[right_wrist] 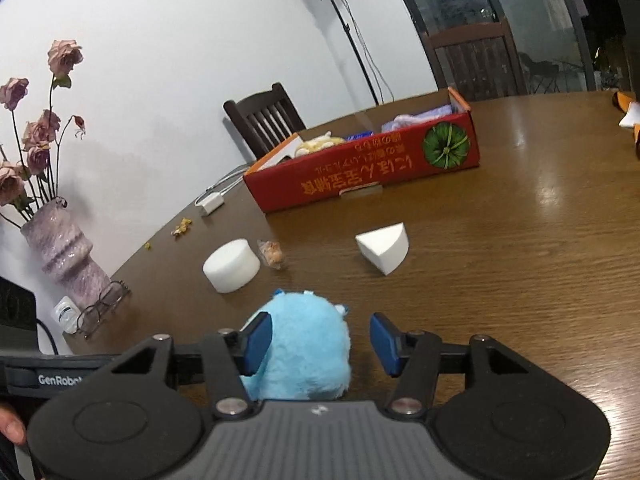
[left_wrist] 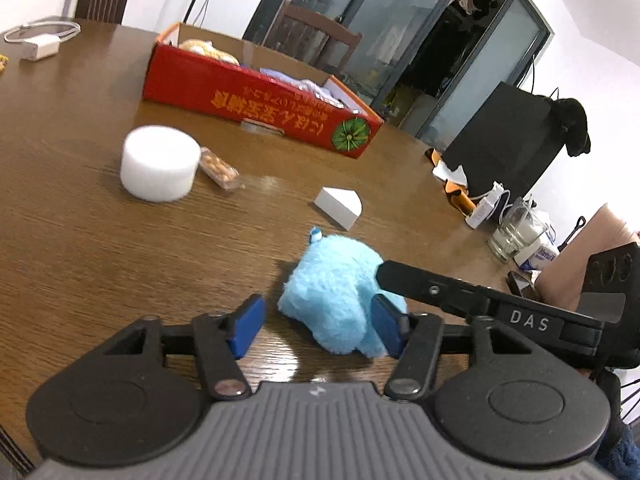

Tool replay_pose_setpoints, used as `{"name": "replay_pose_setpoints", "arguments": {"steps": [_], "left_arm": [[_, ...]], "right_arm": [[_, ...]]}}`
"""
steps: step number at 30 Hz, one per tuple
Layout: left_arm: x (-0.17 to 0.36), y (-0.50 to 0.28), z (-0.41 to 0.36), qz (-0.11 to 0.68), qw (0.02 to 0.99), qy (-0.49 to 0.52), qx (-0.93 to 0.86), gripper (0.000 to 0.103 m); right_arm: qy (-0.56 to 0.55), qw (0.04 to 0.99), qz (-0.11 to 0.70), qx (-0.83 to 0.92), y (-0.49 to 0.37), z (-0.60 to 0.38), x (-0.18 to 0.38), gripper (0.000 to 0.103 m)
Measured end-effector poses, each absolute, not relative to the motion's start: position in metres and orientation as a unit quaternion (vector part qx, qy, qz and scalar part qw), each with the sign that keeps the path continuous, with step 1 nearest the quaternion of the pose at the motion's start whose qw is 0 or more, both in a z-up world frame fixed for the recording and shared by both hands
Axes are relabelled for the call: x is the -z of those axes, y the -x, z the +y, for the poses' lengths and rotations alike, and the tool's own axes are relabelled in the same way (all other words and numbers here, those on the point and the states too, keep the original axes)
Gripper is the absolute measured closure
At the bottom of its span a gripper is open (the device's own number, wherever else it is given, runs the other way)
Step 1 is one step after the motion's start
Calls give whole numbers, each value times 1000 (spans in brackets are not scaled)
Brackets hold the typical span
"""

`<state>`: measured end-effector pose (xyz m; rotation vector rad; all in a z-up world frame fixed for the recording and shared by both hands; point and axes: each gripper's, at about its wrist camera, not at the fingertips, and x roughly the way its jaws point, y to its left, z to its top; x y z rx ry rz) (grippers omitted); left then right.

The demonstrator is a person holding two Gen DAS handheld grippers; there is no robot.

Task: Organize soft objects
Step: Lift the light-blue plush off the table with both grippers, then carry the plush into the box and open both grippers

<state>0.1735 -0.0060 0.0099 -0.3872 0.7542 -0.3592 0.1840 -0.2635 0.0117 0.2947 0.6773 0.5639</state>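
Fluffy light-blue plush toy [left_wrist: 336,300] on the brown wooden surface [left_wrist: 80,240] near its front edge, between both open tools, left tool [left_wrist: 318,330], right tool [right_wrist: 320,344], white foam cylinder [left_wrist: 160,168], white foam wedge [left_wrist: 339,207] and red cardboard box [left_wrist: 256,108] beyond.

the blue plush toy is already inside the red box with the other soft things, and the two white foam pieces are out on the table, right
Not quite: the blue plush toy lies on the table, well short of the red box, as the right wrist view shows. The white foam cylinder and white foam wedge are indeed out on the table.
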Motion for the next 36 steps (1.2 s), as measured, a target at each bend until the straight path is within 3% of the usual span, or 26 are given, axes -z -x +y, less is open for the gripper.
{"name": "replay_pose_setpoints", "arguments": {"steps": [2, 4, 8, 12, 21, 28, 31, 36], "left_arm": [[-7, -178, -7, 370, 892, 188, 180, 60], [-5, -182, -8, 372, 889, 192, 185, 62], [-12, -198, -2, 372, 885, 207, 191, 64], [-52, -234, 4, 318, 907, 190, 200, 64], [-107, -396, 14, 292, 924, 159, 190, 64], [-71, -484, 25, 376, 898, 170, 154, 64], [-60, -485, 27, 376, 896, 162, 171, 63], [-59, -477, 27, 364, 905, 135, 171, 62]], "right_arm": [[-146, 890, 331, -277, -187, -261, -7, 55], [-150, 882, 341, -288, -192, -259, -2, 67], [-157, 877, 346, -293, -202, -256, -7, 68], [-156, 886, 312, -306, -230, -254, -39, 68], [-124, 908, 256, -307, -394, -227, -107, 68], [-130, 892, 323, -289, -495, -208, -67, 68], [-124, 876, 374, -280, -514, -201, -38, 81], [-110, 862, 403, -287, -517, -194, -19, 82]]}}
